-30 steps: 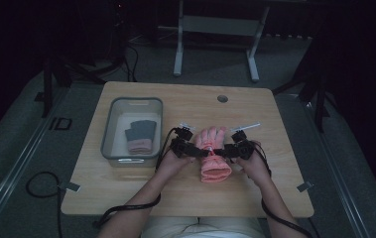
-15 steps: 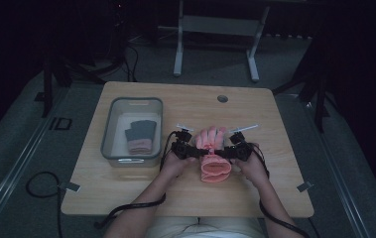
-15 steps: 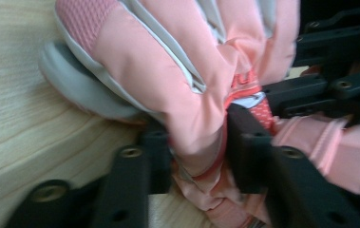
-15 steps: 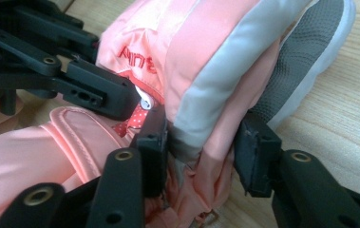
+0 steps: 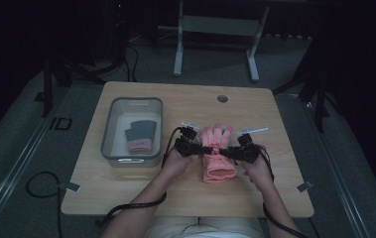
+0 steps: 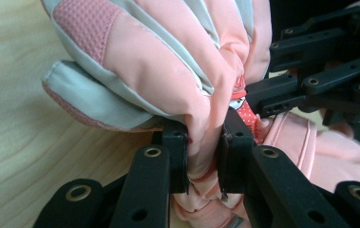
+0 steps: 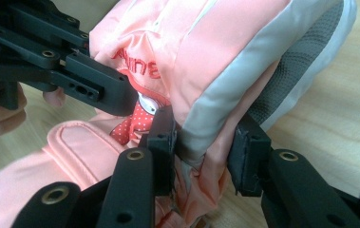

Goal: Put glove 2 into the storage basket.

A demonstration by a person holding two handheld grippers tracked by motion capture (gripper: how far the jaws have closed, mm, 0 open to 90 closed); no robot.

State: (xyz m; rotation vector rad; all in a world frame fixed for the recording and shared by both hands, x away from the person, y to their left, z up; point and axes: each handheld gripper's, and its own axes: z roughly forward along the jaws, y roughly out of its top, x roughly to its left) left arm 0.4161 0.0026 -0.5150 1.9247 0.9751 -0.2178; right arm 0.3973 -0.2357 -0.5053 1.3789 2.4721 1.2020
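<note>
A pink glove (image 5: 216, 161) with pale grey panels lies on the wooden table (image 5: 275, 198), fingers pointing away from the person. My left gripper (image 5: 204, 148) pinches its middle from the left, and its jaws have just been closing on it. In the left gripper view the left gripper (image 6: 205, 152) squeezes a thin fold of the glove (image 6: 144, 61). My right gripper (image 5: 228, 151) comes in from the right. In the right gripper view the right gripper (image 7: 206, 152) has just been closing and grips a thicker bunch of the glove (image 7: 225, 47).
A clear plastic bin (image 5: 110, 145) stands left of the hands and holds folded grey and pink items (image 5: 140, 135). A round cable hole (image 5: 222, 98) sits near the table's far edge. Metal stand legs (image 5: 178, 54) rise behind the table.
Both grippers' jaws have closed onto the glove's middle, which is now bunched between them. The left gripper has lifted slightly.
</note>
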